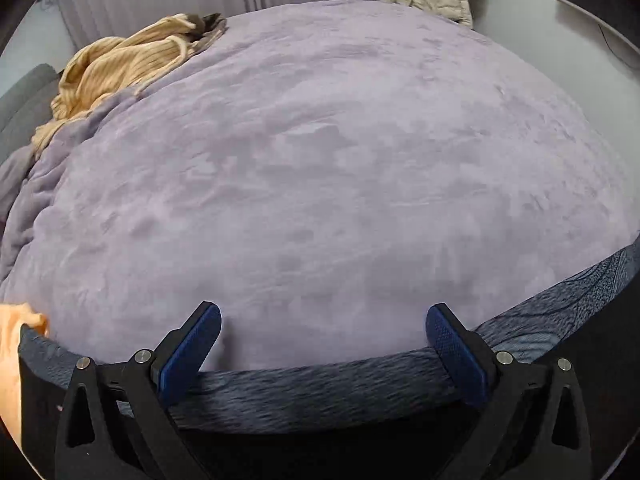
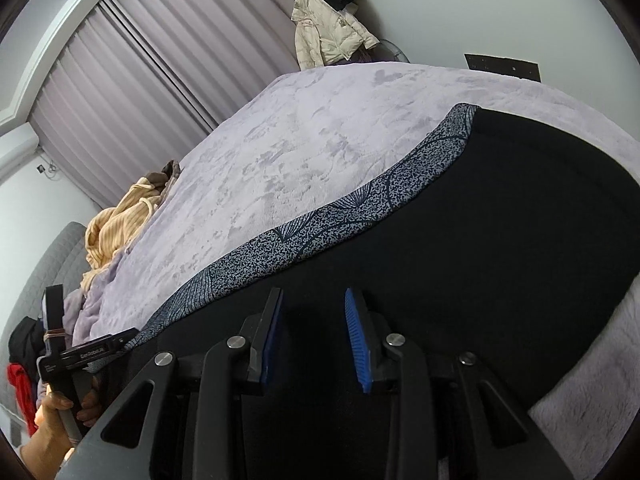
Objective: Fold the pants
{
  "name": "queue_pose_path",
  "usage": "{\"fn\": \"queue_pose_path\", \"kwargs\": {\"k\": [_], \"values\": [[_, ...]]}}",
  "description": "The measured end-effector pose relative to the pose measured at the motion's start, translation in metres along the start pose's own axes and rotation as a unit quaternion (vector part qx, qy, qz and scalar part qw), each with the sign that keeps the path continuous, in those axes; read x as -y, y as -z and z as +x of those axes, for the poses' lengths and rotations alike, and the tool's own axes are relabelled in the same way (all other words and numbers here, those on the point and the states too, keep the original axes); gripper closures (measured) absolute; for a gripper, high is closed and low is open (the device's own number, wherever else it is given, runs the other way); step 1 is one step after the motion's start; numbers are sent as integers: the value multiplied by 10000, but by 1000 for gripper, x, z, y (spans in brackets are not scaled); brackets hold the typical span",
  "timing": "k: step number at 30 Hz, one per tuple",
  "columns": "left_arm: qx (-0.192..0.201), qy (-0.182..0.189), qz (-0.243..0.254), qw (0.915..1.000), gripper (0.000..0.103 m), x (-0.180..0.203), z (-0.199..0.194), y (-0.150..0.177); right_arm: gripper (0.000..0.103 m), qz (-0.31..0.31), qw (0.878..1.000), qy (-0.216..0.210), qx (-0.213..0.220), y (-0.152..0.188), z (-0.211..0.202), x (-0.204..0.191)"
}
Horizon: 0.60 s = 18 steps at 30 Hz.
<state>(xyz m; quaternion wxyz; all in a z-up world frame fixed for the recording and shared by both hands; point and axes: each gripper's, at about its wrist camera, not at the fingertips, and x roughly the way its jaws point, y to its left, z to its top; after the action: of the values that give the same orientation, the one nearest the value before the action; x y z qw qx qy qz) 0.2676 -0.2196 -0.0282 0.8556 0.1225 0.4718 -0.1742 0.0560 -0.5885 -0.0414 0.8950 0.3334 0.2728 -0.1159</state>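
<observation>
Now the black pants point(image 2: 460, 248) with a speckled grey-and-navy patterned waistband point(image 2: 320, 224) lie spread on the lilac plush blanket point(image 1: 320, 160) covering the bed, along its near edge and just under both grippers. By the look of it, the task is between folds: the cloth lies laid out and neither tool holds it. The left gripper point(image 1: 322, 332) hangs with its blue-padded fingers point(image 1: 188, 352) wide apart over the waistband, nothing between them. The right gripper point(image 2: 314, 320) has its fingers point(image 2: 358, 340) partly open above the black fabric, pads clear of the cloth.

The next move probably calls for each gripper to pinch an edge, the waistband on the left and the black cloth on the right, then carry it over.

Room is generous: the blanket lies bare beyond the waistband. A crumpled tan ribbed garment point(image 1: 120, 68) sits well apart at the far left edge, and a cream puffer jacket point(image 2: 324, 36) hangs beyond the bed.
</observation>
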Motion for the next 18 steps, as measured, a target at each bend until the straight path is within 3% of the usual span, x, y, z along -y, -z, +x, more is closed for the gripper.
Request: {"fn": "queue_pose_path", "kwargs": {"k": [3,6,8,12,16,18], "values": [[188,-102,-162,9996,0,-50,-27,14,69,-5,10000,2,30,1,-1,0],[269,-636,-151,9975,0,-102,-38,37,69,-5,10000,-5,26,1,0,1],[44,-994,-261,9947,0,-140,-29,58,69,-9,10000,6,30,1,0,0],[111,-768,-992,9920,0,-205,-33,91,69,-59,9999,85,16,1,1,1],[137,-755,-1161,9903,0,-230,-40,111,69,-128,9997,206,4,2,1,-2],[186,-923,-1113,9893,0,-236,-47,120,69,-173,9995,274,2,2,2,-4]]}}
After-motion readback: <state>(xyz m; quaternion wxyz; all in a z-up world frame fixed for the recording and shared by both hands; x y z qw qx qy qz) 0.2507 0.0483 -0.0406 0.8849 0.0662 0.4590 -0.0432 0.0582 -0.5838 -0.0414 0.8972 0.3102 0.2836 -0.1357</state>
